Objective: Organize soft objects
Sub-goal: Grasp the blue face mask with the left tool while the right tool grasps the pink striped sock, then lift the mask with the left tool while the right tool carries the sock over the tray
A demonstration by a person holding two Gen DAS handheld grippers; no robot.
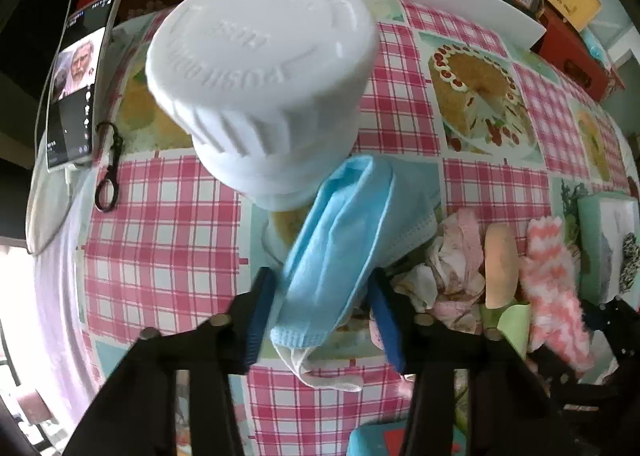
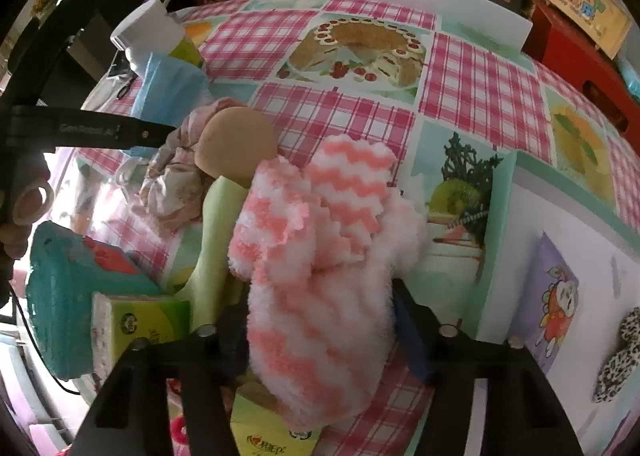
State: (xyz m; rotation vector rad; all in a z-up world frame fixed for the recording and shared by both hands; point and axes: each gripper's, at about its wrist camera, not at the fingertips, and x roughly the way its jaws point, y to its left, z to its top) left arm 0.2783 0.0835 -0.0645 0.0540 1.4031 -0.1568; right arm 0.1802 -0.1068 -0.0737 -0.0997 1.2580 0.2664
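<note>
1. Left gripper (image 1: pixel 324 306) pinches the pale blue pleated face mask (image 1: pixel 340 240); tall white ribbed-cap bottle (image 1: pixel 264 68) crowds just behind.
2. Right gripper (image 2: pixel 320 330) clamps the fluffy pink-white striped sock (image 2: pixel 320 256); white box (image 2: pixel 552 256) borders right, checked tablecloth (image 2: pixel 480 80) open beyond.

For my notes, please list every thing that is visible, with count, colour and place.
face mask: one, blue, between left gripper's pads
fluffy sock: one, pink-white, between right gripper's pads
bottle: one, white cap, behind mask
phone: one, lit, table's far left
crumpled cloth: one, pale pink, beside mask
box: one, white-green, right
tablecloth: one, pink checked
left gripper: black, blue pads
right gripper: black, blue pads
</note>
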